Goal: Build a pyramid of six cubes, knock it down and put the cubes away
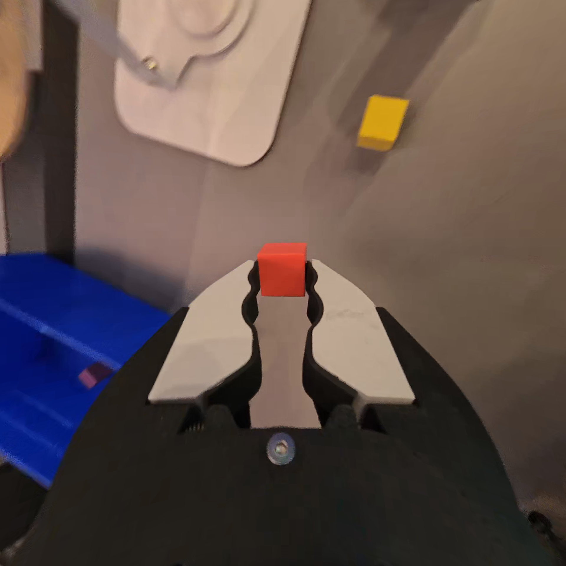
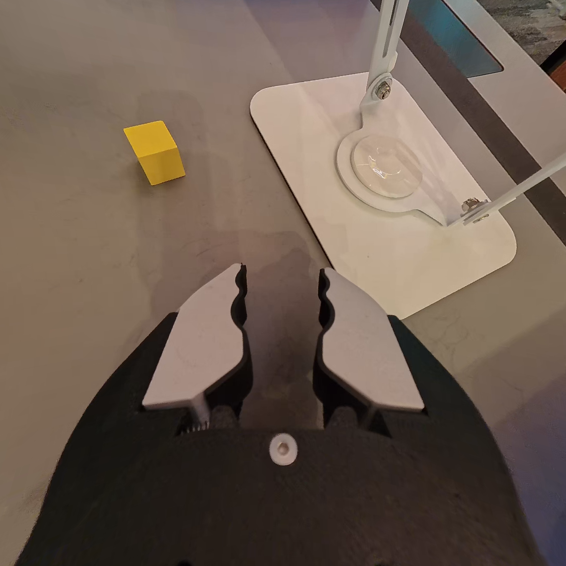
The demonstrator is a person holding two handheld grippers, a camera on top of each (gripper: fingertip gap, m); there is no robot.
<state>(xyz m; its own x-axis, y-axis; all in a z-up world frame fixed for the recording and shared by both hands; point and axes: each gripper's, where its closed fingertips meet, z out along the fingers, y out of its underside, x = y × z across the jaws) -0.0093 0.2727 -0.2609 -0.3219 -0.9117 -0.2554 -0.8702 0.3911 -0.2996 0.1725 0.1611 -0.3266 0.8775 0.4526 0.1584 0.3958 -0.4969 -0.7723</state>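
1. Left gripper sits closest to the lens: both black pads press the side faces of a red cube, which rides at the very fingertips, clear of the grey table. Grip looks square, cube not tilted.

2. Far left in that view: blue bin, partly under the gripper body, with a purple cube already lying inside. Judged step: putting cubes away, red one on its way to the bin. View is motion-blurred, so exact height over the bin rim cannot be told.

3. To do it well: keep the squeeze steady, since the hold is only on the tip portion of the pads and a slackening could let the cube slip. Carry it leftward until it is plainly over the open bin, lower it past the rim, then part the fingers; a drop from high up could bounce it out.

4. Centre-left: white stand base lies beyond the gripper, away from the route to the bin; no clearance concern.

5. Right of it: yellow cube rests alone on the table, well apart from both tools, not yet stored.

6. Right gripper hangs over bare table, fingers spread wide with nothing between them, near the stand base's corner. Judged best placed to take the yellow cube; approach square to two opposite faces.
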